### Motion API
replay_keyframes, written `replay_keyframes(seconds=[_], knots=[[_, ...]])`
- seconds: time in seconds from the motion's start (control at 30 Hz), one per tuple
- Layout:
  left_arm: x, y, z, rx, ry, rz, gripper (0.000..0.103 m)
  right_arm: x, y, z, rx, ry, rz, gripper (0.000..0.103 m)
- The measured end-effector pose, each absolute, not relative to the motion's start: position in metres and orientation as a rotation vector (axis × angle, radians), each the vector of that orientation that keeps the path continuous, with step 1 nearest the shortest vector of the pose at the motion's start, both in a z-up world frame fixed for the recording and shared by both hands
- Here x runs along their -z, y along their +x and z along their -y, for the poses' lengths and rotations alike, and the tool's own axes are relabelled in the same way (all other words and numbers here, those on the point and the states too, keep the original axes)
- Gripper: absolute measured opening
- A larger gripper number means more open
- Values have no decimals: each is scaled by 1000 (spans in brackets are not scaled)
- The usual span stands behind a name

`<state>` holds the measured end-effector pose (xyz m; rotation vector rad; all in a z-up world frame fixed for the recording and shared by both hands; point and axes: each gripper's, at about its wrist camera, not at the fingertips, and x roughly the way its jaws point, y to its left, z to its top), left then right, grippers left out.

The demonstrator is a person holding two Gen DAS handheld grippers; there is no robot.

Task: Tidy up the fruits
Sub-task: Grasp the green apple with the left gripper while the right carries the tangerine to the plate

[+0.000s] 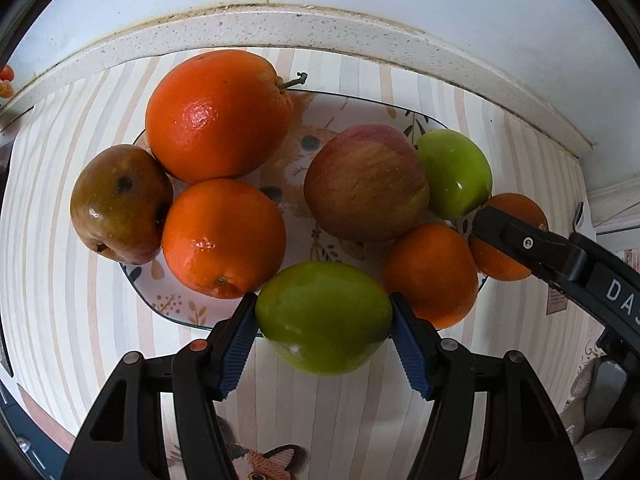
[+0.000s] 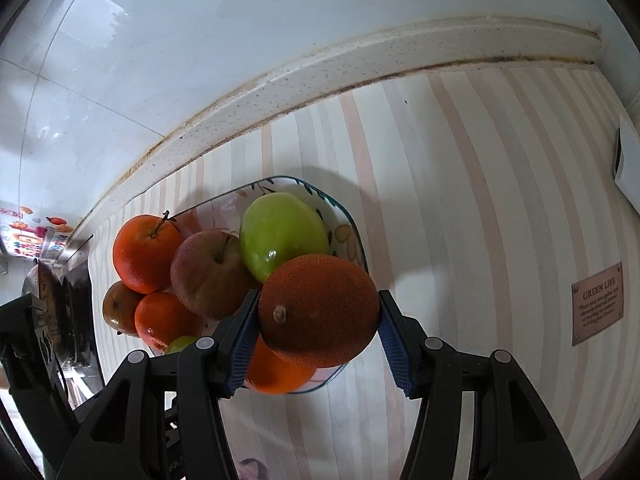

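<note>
A patterned plate (image 1: 308, 120) on the striped cloth holds oranges, a red apple (image 1: 366, 182), a green apple (image 1: 456, 172) and a brownish apple (image 1: 120, 204). My left gripper (image 1: 323, 318) is shut on a green apple (image 1: 323, 318) at the plate's near rim. My right gripper (image 2: 318, 312) is shut on an orange (image 2: 318, 312) over the plate's (image 2: 352, 236) near right edge; in the left wrist view its finger (image 1: 520, 240) crosses in front of that orange (image 1: 516, 210).
A speckled counter ledge (image 1: 320, 28) and white tiled wall run behind the plate. The striped cloth (image 2: 480, 200) stretches to the right, with a printed label (image 2: 597, 304) on it. Dark kitchen items (image 2: 60, 300) stand at the far left.
</note>
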<state>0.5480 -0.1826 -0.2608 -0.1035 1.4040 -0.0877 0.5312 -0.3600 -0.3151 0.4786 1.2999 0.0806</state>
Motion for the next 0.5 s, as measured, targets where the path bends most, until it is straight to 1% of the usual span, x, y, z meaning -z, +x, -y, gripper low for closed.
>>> replay_keyframes(seconds=[0.23,0.27,0.37,0.43,0.5], knots=[[259,551,181,84,-122,-1421,63,316,529,366,-86,504,-1320,60],[260,554,180,83,-128,-1423,63,317,528,368,-86,512,-1322,63],[259,555,177,81,-138,-1425,63,317,528,371,-101,527,-1310,65],[257,556,174,81,-142,-1424,64,314,528,371,-107,525,-1306,69],[255,556,173,84,-147,-1422,66,310,527,370,-113,526,-1304,75]])
